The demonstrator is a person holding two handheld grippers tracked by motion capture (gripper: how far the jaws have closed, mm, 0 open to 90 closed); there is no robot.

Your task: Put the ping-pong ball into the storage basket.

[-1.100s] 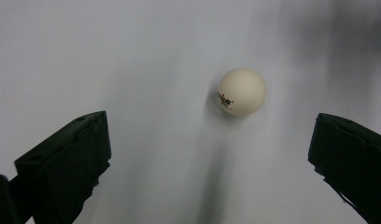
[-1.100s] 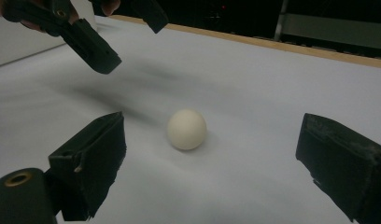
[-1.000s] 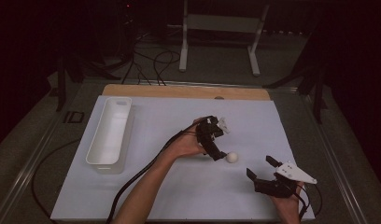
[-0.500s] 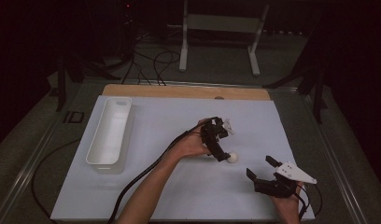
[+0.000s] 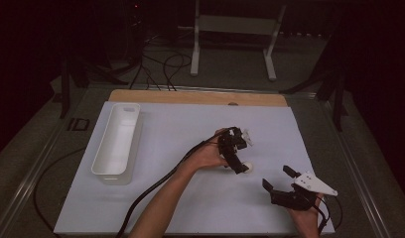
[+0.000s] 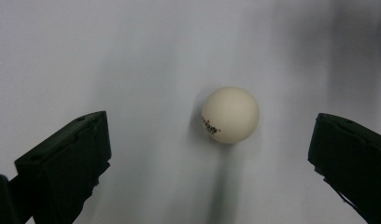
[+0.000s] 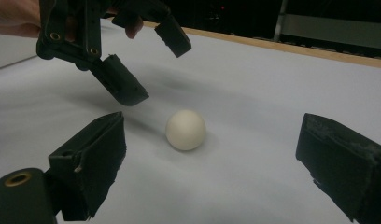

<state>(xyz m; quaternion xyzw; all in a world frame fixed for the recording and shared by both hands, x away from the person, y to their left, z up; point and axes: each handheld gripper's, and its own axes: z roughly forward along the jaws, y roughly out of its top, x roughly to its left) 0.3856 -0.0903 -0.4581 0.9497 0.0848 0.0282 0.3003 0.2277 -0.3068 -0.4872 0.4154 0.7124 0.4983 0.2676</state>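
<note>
Cream-white and small, the ball [image 5: 246, 167] rests on the pale sheet [image 5: 180, 198] that covers the tabletop, right of the middle and closer to the near edge than the far one. The left gripper [image 5: 239, 161] hangs right above it, tilted downward, its jaws spread wide; in the left gripper view the ball [image 6: 230, 115] sits on the sheet between the two black jaws, nearer the right-hand one, touching neither, with dark print on its side too small to read. The right gripper [image 5: 279, 179] is held near the near right corner of the sheet, apart from the ball, jaws likewise wide open and holding nothing. Its own view looks low across the sheet at the ball [image 7: 186, 129], with the left gripper [image 7: 153, 65] poised over it, seemingly just clear of it. A long white tray [image 5: 103, 166] lies along the left edge of the sheet, well apart from both grippers.
</note>
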